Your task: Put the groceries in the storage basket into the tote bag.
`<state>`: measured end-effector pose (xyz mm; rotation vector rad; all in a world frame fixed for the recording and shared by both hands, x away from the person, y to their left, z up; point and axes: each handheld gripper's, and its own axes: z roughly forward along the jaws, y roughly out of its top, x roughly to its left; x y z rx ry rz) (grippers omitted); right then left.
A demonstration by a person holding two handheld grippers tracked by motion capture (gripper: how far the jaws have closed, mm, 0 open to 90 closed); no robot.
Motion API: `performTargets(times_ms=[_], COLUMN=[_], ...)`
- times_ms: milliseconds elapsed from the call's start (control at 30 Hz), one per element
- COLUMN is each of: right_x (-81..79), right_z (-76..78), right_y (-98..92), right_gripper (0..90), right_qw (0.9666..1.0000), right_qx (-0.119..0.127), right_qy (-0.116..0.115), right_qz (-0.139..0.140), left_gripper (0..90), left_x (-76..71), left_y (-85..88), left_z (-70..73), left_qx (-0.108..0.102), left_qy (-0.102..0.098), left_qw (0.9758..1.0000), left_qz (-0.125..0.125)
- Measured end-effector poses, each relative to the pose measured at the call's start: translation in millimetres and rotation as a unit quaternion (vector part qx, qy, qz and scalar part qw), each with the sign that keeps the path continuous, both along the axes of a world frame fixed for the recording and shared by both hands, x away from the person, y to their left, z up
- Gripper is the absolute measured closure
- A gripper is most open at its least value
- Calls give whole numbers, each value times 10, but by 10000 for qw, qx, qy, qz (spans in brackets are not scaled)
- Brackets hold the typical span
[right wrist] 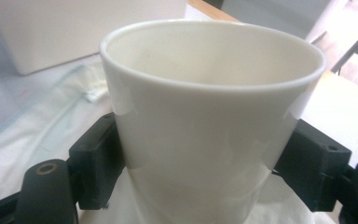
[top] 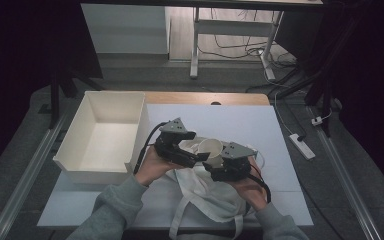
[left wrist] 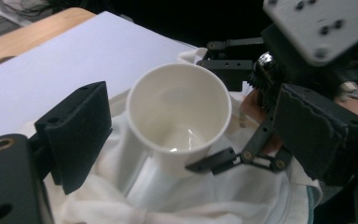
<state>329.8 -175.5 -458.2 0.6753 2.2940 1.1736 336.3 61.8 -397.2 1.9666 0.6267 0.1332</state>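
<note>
Your right gripper's (top: 215, 161) jaws clamp the white cup (right wrist: 209, 116) upright. Your left gripper (left wrist: 135, 140) stands open beside it, over the cloth bag (top: 205, 192).

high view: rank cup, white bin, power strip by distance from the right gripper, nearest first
From the right gripper:
1. Cup, between its jaws.
2. White bin, across the table at the left.
3. Power strip, on the floor off the table's right edge, slightly farther.

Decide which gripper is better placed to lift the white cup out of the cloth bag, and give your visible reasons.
Right. The right gripper has its jaws pressed on both sides of the white cup. The left gripper is open beside the cup, over the cloth bag.
</note>
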Motion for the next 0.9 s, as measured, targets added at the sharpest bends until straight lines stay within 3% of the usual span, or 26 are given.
performTargets(times_ms=[300, 900], right_x=[96, 150], right_z=[-160, -346], right_y=[-31, -4], right_gripper=[219, 218], right_qw=[9997, 9994], right_qx=[-11, 14], right_qy=[172, 309], right_qz=[-156, -162], left_gripper=[128, 131], left_x=[78, 138], left_y=[164, 166], left_z=[-26, -115], left_qx=[208, 464], left_qy=[10, 172], left_qw=[9990, 9980], left_qz=[397, 387])
